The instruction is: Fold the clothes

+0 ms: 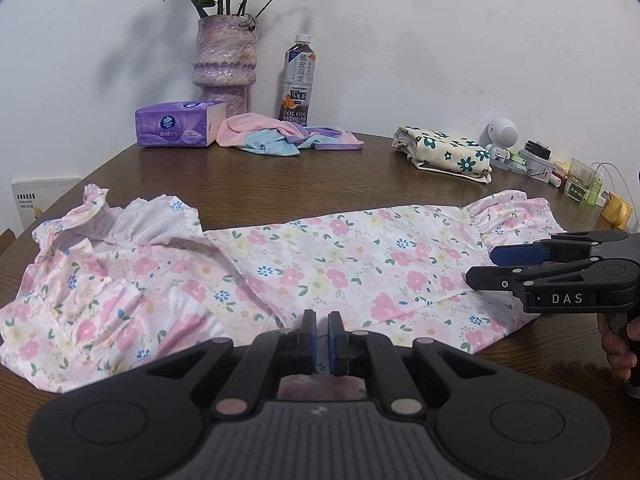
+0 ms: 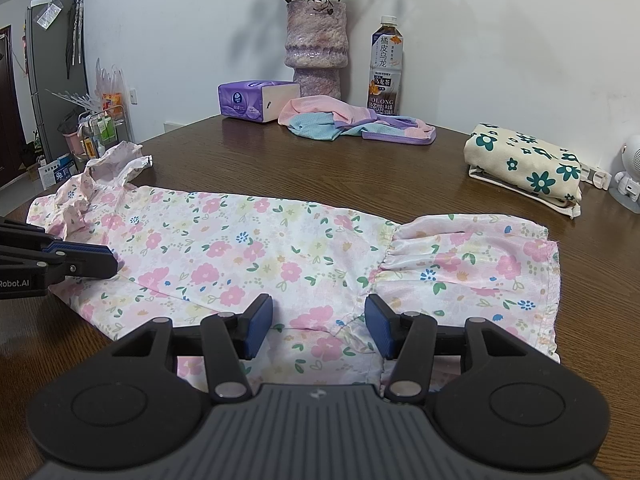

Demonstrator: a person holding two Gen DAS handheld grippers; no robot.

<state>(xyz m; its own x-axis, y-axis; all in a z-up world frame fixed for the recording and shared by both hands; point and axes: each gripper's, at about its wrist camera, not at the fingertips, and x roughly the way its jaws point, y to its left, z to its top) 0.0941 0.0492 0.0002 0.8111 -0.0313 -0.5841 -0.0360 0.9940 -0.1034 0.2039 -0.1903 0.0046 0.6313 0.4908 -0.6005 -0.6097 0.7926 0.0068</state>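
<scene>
left wrist view: left gripper (image 1: 319,330) nearly closed (a thin gap, pinching nothing) over the dress (image 1: 320,256); right gripper (image 2: 319,326) open above its hem.

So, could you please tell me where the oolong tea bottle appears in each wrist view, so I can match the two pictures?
Left wrist view: the tea bottle stands upper centre, against the wall, just right of the purple vase.
Right wrist view: the tea bottle stands upper right of centre, again right of the purple vase.
Shared landmark: the crumpled pastel garment lying in front of the bottle.
</scene>
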